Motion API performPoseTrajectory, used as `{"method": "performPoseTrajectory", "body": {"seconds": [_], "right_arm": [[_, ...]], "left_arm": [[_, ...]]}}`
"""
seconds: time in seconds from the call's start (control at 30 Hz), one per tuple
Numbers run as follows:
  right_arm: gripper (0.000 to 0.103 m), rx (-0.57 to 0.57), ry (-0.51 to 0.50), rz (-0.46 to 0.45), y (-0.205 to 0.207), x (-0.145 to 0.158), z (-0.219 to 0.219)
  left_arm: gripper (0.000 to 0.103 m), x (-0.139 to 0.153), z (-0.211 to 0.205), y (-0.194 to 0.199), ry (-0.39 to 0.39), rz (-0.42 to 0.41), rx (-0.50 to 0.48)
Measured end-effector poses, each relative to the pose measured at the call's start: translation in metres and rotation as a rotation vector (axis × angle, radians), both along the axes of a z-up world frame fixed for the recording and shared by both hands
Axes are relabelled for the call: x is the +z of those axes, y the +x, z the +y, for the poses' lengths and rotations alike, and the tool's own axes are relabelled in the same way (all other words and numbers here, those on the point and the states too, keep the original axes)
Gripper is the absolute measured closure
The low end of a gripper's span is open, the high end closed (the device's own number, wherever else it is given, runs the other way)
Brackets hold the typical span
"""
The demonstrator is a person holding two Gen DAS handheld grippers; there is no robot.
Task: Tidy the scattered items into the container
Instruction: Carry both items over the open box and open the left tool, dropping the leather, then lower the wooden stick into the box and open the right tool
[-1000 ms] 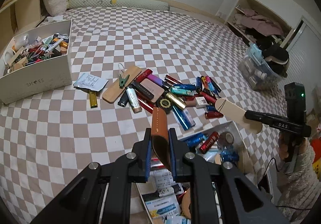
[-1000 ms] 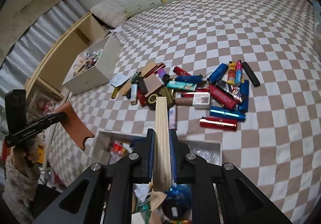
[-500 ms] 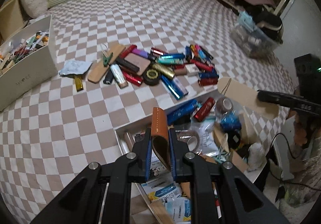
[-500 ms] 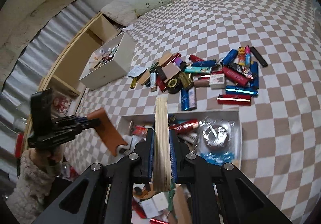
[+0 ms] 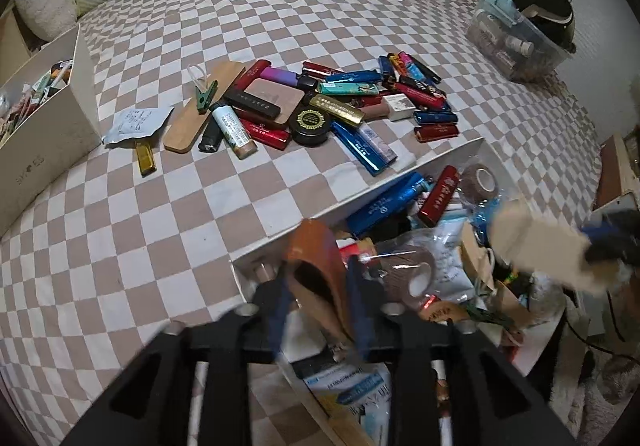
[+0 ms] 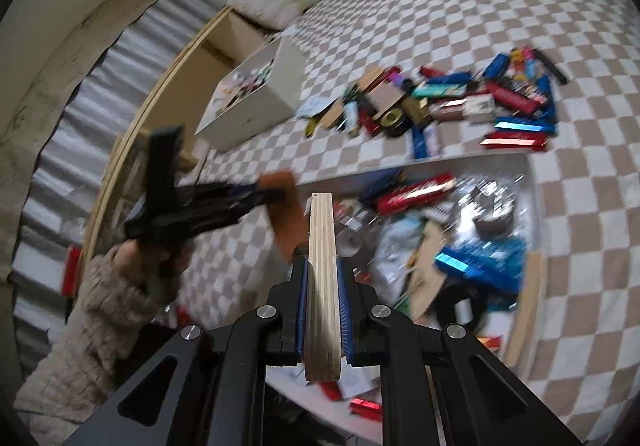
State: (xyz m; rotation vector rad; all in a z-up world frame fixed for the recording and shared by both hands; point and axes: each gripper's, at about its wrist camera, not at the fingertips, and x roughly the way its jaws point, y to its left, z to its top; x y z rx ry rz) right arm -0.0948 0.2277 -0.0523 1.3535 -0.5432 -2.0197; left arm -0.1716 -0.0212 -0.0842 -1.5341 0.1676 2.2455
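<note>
Left hand-held gripper (image 5: pixel 316 310), lower centre of the left wrist view: jaws have just been opening and now stand apart; brown leather case (image 5: pixel 316 266) sits between them, tilted, pads apparently no longer pressing on it; blur makes contact hard to judge. Case hangs over the near left corner of the white box (image 5: pixel 400 178), which fills the lower right of that view and is already crowded with lighters, tape rolls and packets.

Right hand-held gripper (image 6: pixel 322 310), lower centre of the right wrist view: jaws clamped on a wooden slat (image 6: pixel 322 258) held on edge; slat points over the box's left end (image 6: pixel 534 182); same view shows the other gripper and a knitted sleeve (image 6: pixel 100 310) at left.

Pile of lighters and small items (image 5: pixel 320 102) lies on the checked bed cover (image 5: pixel 120 246) in mid frame, just beyond the box's far wall; a second box (image 5: pixel 52 134) stands at far left.

Step in hand, by my reading: release the case into the box. To do well: let it clear the box wall before the jaws part fully; drop it flat into a gap, not on the rim. Slat next: long and stiff, so lay it lengthwise along a wall; keep the two grippers from crossing.
</note>
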Motion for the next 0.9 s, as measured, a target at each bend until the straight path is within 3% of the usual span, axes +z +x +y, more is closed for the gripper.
{"method": "performPoseTrajectory", "body": {"seconds": [0.07,0.3,0.53,0.7,0.9], "right_arm": [[0.088,0.044,-0.019,-0.020,0.006,-0.003,-0.009],[0.088,0.217,-0.015,-0.082,0.024,-0.025,-0.047],[0.088,0.417,0.018,-0.129,0.037,-0.050,-0.088],[0.088,0.544,-0.013,-0.181,0.040,-0.067,-0.106],[0.088,0.631,-0.013,-0.243,0.037,-0.089,-0.117]], "left_arm": [[0.039,-0.005,0.003,0.000,-0.020,-0.004,-0.005],[0.031,-0.001,0.000,0.006,-0.040,0.014,-0.015],[0.031,0.011,-0.014,0.008,0.000,0.032,0.023],[0.031,0.015,-0.021,0.009,0.016,0.029,0.038],[0.031,0.016,-0.023,0.009,0.004,0.025,0.040]]}}
